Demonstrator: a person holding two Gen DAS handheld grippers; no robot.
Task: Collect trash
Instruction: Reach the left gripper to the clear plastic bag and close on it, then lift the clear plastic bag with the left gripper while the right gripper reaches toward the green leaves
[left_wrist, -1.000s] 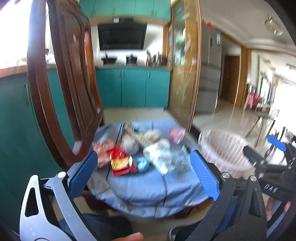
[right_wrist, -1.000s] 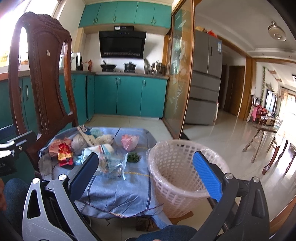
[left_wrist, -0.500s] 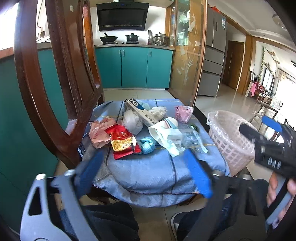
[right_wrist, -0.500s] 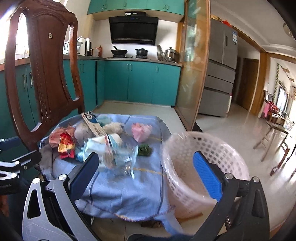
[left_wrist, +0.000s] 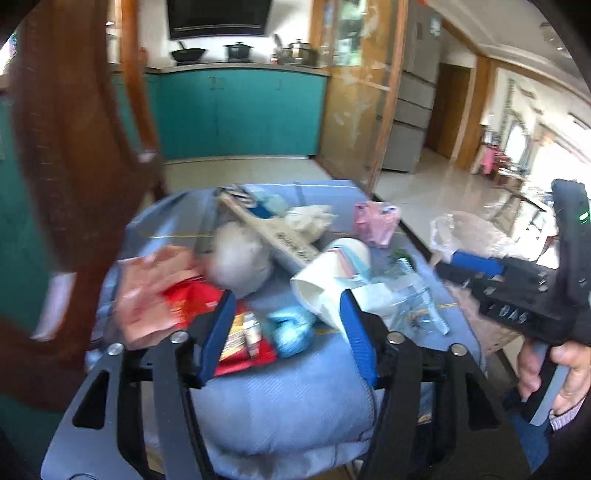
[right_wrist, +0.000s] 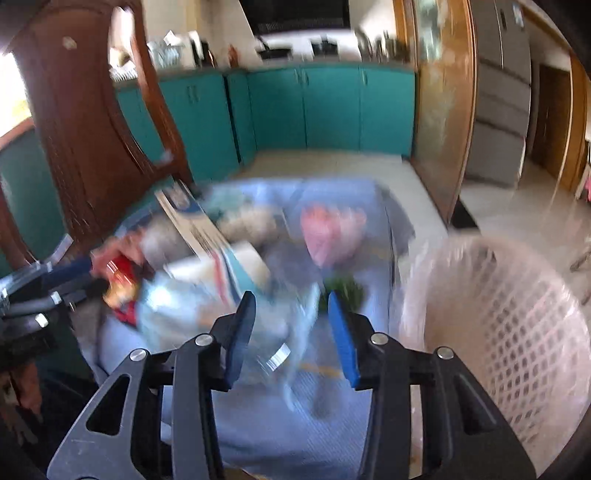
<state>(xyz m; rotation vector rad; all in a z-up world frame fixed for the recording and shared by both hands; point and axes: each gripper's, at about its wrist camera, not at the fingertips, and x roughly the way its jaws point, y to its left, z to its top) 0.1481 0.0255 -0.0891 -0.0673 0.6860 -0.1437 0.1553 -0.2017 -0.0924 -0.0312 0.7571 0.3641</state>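
1. On the blue-clothed counter (left_wrist: 280, 402) ahead of me lies the trash: a red snack wrapper (left_wrist: 236, 325), a crumpled blue wad (left_wrist: 291, 330), a paper cup (left_wrist: 332, 273) on its side.
2. My left claw (left_wrist: 288, 328) is closing above wrapper and wad, gripping nothing.
3. My right claw (right_wrist: 291, 325) is closing over clear plastic packaging (right_wrist: 280, 332), pads not pressing.
4. At right stands a white mesh basket (right_wrist: 517, 332).
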